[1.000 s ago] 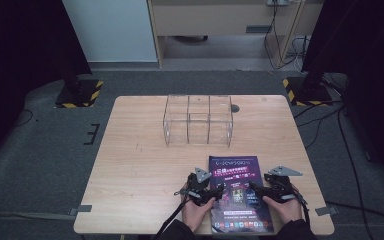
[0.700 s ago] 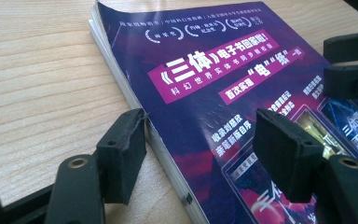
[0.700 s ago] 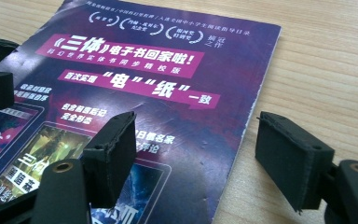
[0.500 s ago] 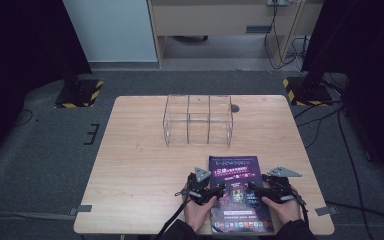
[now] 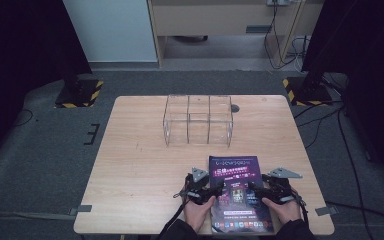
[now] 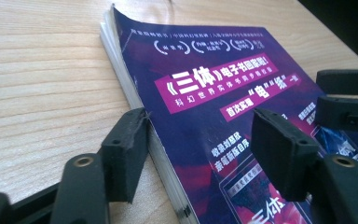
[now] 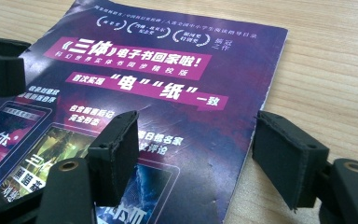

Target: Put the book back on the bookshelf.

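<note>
Jaws of both grippers released, closing in, straddling magazine [image 5: 236,192] edges (flat on table [image 5: 140,170]).

Lab / recording bay, not a home. Single wooden table [image 5: 145,165] on grey carpet [image 5: 50,165], black curtains at frame left & right, hazard-striped stand bases [image 5: 80,95] upper left & upper right. Cables [image 5: 280,45] trail at upper right; pale cabinet [image 5: 220,20] along top.

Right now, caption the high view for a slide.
Two grippers, left and right, straddle a purple magazine before a clear organizer.
</note>
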Demonstrator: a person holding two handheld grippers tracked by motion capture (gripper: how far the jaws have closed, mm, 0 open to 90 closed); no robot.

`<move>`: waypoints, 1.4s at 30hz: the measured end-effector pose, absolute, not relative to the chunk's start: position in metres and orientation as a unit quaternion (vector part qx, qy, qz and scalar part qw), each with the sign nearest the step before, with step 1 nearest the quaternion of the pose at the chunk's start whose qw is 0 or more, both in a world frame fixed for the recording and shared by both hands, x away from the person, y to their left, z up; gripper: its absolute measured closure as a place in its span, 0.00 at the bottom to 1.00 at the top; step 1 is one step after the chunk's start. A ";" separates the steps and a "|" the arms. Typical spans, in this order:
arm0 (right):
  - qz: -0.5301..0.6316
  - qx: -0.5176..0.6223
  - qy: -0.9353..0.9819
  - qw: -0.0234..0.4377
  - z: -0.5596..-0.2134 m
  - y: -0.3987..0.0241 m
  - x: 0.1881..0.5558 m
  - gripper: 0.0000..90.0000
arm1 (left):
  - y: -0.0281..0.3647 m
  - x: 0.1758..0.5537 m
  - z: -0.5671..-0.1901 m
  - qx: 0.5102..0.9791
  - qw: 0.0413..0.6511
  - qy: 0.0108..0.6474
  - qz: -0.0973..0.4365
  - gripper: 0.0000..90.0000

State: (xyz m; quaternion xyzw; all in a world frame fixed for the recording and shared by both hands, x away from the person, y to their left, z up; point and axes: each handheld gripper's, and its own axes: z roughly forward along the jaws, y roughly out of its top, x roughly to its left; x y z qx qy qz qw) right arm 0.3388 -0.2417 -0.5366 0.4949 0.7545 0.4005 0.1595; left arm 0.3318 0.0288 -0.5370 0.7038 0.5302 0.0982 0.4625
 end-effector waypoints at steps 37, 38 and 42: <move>0.403 0.497 0.752 0.158 -0.537 -0.242 0.340 0.36 | 0.018 0.314 -0.529 0.723 0.527 0.437 0.092 0.40; 0.402 0.497 0.752 0.158 -0.537 -0.242 0.339 0.36 | 0.018 0.318 -0.527 0.720 0.531 0.438 0.086 0.42; 0.403 0.497 0.752 0.159 -0.537 -0.243 0.340 0.37 | 0.015 0.325 -0.523 0.725 0.524 0.438 0.086 0.45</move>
